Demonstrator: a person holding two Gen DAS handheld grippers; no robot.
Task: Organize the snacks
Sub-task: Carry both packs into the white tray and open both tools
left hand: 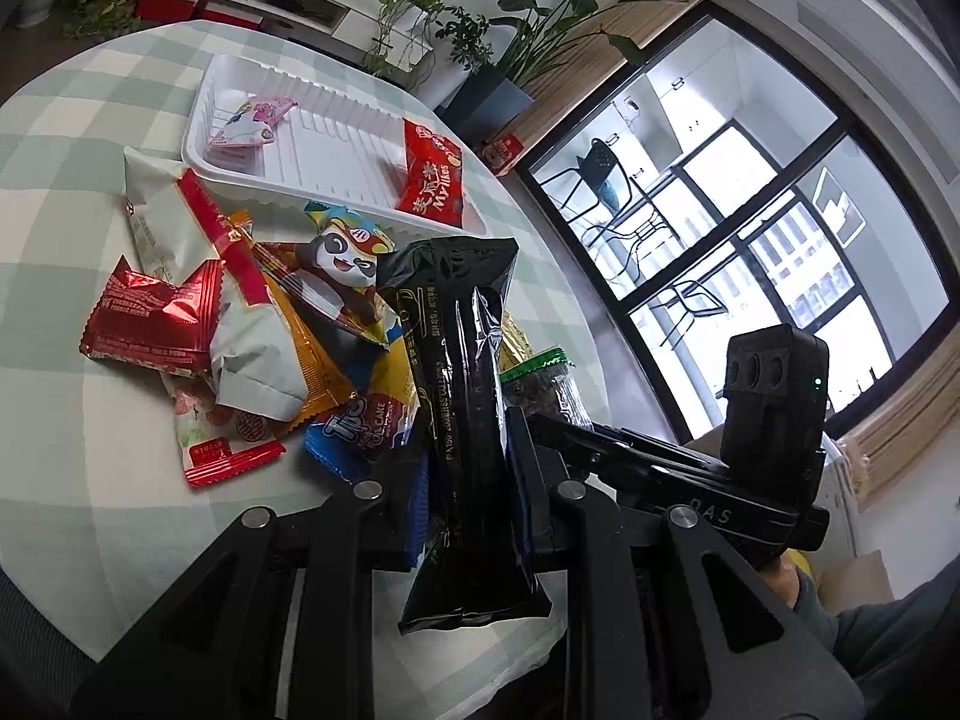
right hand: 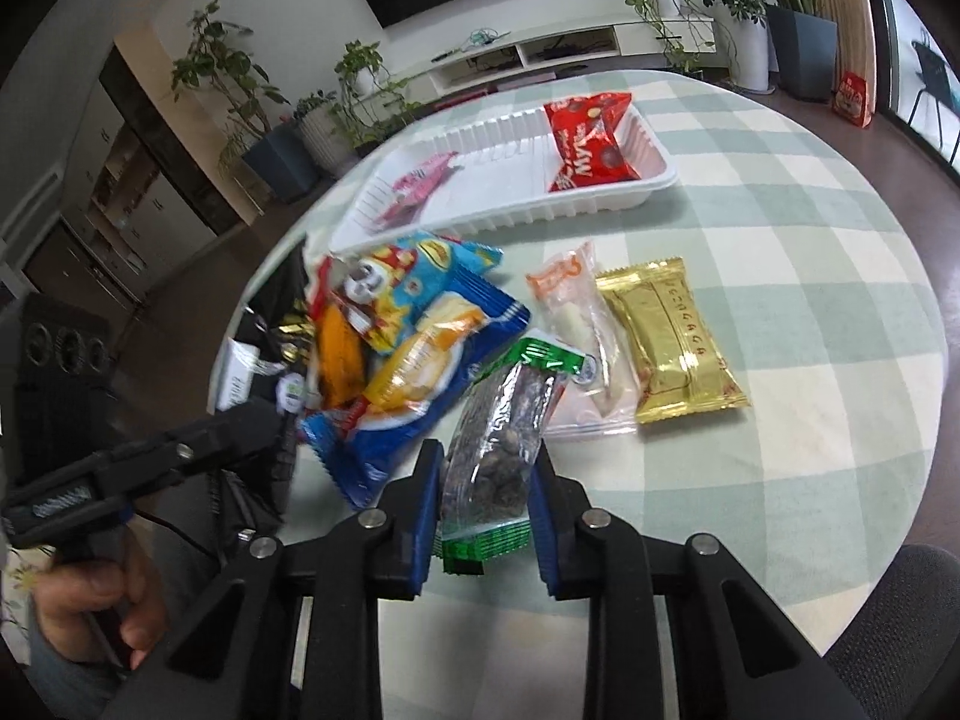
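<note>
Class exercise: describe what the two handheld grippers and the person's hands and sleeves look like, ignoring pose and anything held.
Both the left gripper and the right gripper are black, angular linkages with silver round pivot bolts and blue finger pads. One body carries white lettering and a black box with a green light. The hand is bare, with a grey sleeve.

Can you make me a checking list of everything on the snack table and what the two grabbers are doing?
Surface: round table with green-and-white checked cloth.
Job's things: white tray holds a red pack and a pink pack. Gold pack and clear orange pack lie beside the pile.
Clutter: nothing seen besides snacks.
Grippers: left gripper shut on black pack, lifted; right gripper shut on green pack.
Cables: a thin dark one by the left gripper, in the right view.
Surroundings: potted plants, TV shelf, big window.
</note>
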